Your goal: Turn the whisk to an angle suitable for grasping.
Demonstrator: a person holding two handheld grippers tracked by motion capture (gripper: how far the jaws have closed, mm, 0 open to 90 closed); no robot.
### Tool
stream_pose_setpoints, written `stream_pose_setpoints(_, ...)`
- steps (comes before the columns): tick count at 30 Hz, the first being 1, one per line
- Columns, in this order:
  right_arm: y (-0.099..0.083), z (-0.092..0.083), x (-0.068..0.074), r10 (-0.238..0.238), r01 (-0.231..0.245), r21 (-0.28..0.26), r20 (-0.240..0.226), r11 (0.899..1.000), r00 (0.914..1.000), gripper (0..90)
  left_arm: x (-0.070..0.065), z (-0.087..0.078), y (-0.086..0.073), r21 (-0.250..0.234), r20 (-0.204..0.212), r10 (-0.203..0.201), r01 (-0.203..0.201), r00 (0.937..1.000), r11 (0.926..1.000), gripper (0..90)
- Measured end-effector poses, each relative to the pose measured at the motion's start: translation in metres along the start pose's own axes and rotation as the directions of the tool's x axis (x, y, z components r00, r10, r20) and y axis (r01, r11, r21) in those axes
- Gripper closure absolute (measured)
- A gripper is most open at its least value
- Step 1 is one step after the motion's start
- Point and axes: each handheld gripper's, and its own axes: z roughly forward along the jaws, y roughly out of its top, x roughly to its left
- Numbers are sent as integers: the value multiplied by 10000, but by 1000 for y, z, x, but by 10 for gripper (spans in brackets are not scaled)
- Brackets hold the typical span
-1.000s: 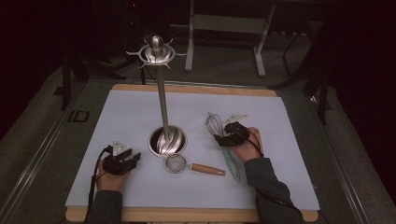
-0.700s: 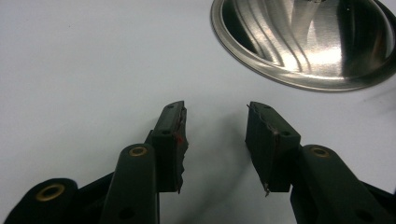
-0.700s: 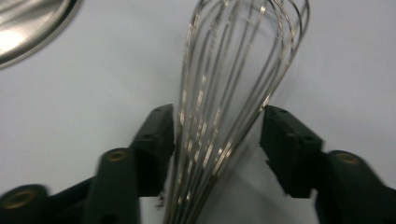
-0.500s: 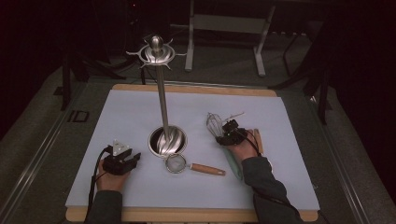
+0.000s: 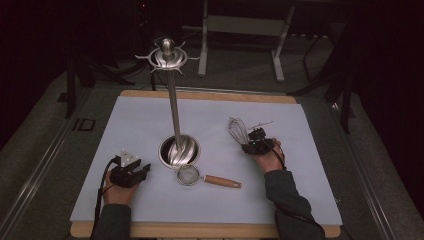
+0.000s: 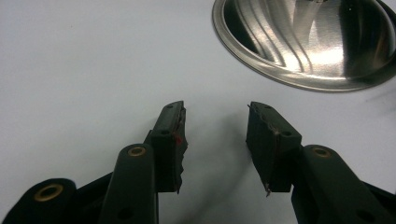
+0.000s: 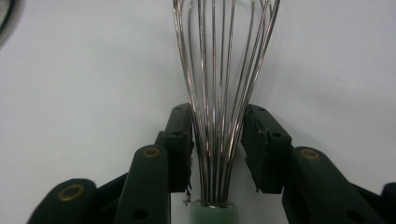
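A wire whisk (image 5: 238, 131) lies on the pale mat (image 5: 300, 150), right of centre. My right gripper (image 5: 248, 142) sits at its near end. In the right gripper view the jaws have just been closing; both pads now touch the outer wires of the whisk (image 7: 219, 70) just above its green handle (image 7: 212, 212), with my right gripper (image 7: 217, 126) centred on them. My left gripper (image 5: 142, 169) rests low on the mat at the near left. Its jaws are open with nothing between them, as my left gripper (image 6: 215, 123) faces the steel base (image 6: 303, 42).
A tall steel utensil stand (image 5: 169, 55) rises from a round base (image 5: 179, 150) mid-mat. A small mesh strainer (image 5: 189, 175) with a wooden handle (image 5: 222, 181) lies just in front of it. The mat sits on a wooden board (image 5: 200, 231). A dark floor surrounds it.
My right gripper has edged in around the whisk's wires near the handle. The left hand, stand and strainer have not moved.
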Motion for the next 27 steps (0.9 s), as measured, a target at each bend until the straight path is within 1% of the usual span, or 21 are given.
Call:
stream_pose_setpoints(4,-4,-7,-14,648,-644,-167,249,9978,9976,647,0,0,0,-1,-15,-4,4,10000,10000,571)
stream_pose_setpoints(6,-6,-9,-20,813,-807,-208,317,9965,9962,647,0,0,0,-1,-20,-1,1,10000,10000,571)
stream_pose_setpoints(8,-7,-11,-23,855,-851,-185,193,9962,9962,645,0,0,0,-4,-22,-7,7,10000,10000,571)
stream_pose_setpoints(10,-9,-11,-23,751,-749,-102,220,9971,9969,639,0,0,0,-2,-29,-1,1,10000,10000,570)
stream_pose_setpoints(12,-12,-11,-23,620,-619,-117,69,9980,9981,627,0,0,0,-15,-43,4,-4,10000,10000,569)
stream_pose_setpoints(14,-14,-16,-20,505,-506,-307,-38,9982,9987,603,0,0,0,-10,-38,-7,6,10000,10000,569)
stream_pose_setpoints(15,-14,-20,-19,352,-355,-430,-75,9984,9994,601,0,0,0,-4,-38,-13,13,10000,10000,569)
stream_pose_setpoints(17,-15,-29,-18,199,-208,-633,-137,9978,9997,602,0,0,0,-11,-48,1,-1,10000,10000,569)
stream_pose_setpoints(19,-17,-36,-17,-75,68,-737,-93,9973,9999,651,0,0,0,-20,-56,11,-11,10000,10000,569)
stream_pose_setpoints(20,-18,-39,-18,-208,203,-711,-56,9973,9998,715,0,0,0,-23,-60,15,-15,10000,10000,568)
stream_pose_setpoints(22,-23,-42,-19,-464,466,-505,53,9976,9989,825,0,0,0,-28,-63,4,-4,10000,10000,568)
stream_pose_setpoints(24,-30,-42,-20,-678,682,-227,192,9974,9975,892,-1,0,0,-28,-73,7,-7,10000,10000,568)
stream_pose_setpoints(27,-41,-43,-20,-936,934,56,325,9956,9951,900,-1,0,0,-22,-85,-7,7,10000,10000,568)
